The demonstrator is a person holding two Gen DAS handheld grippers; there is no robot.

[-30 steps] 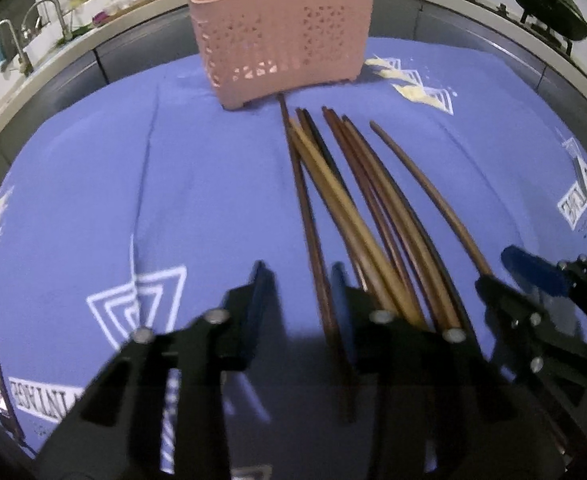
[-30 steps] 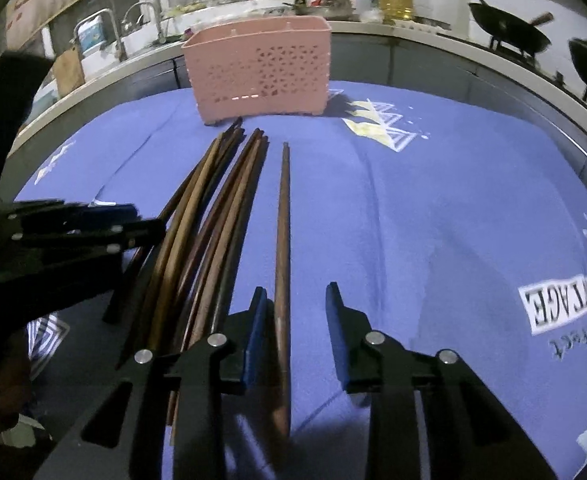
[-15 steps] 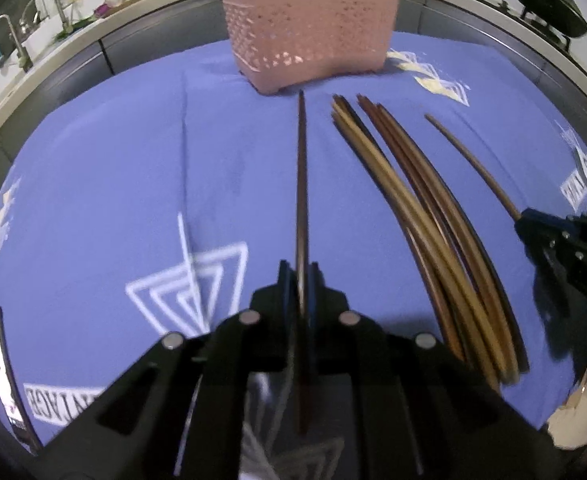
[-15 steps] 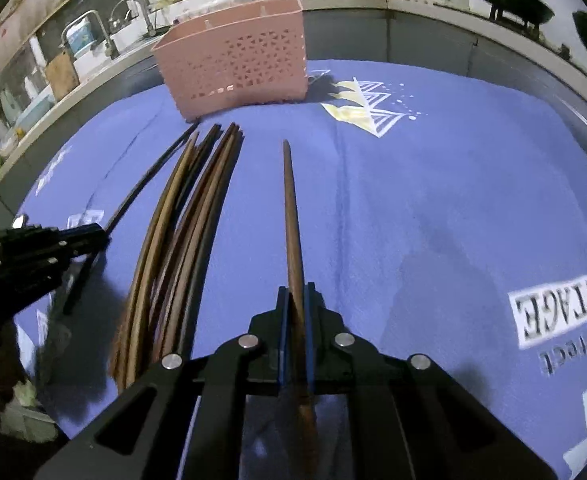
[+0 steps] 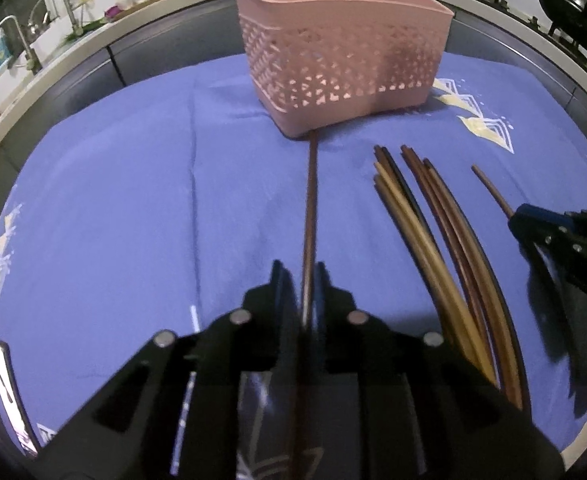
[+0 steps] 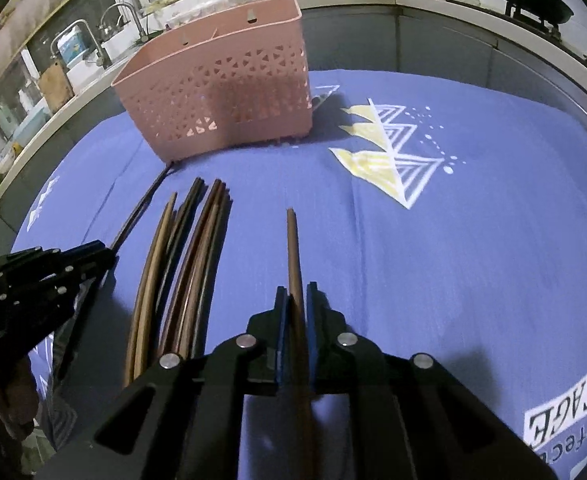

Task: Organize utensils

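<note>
The left gripper (image 5: 307, 280) is clamped on a dark brown chopstick (image 5: 310, 200), whose long axis runs straight toward twelve o'clock in the left wrist view; its far tip reaches the foot of the pink utensil basket (image 5: 341, 52), though whether it touches cannot be told. The right gripper (image 6: 295, 296) is likewise closed on a second brown chopstick (image 6: 292, 248), which also points to twelve o'clock, its tip ending over bare cloth well short of the basket.

The remaining chopsticks (image 5: 433, 240) lie in a loose bundle on the cloth, at about three o'clock of the left gripper and nine o'clock of the right one, their tips fanned toward the basket (the fisheye bends them into arcs). The basket stands upright at twelve o'clock, perforated with triangles and divided inside by a partition.

Everything rests on a blue tablecloth (image 6: 473, 260) printed with white and yellow triangle motifs and lettering at four o'clock in the right wrist view. Beyond it runs a grey counter; a sink with faucets (image 6: 89, 40) sits at ten o'clock, and dark woks (image 5: 573, 16) at two o'clock.
</note>
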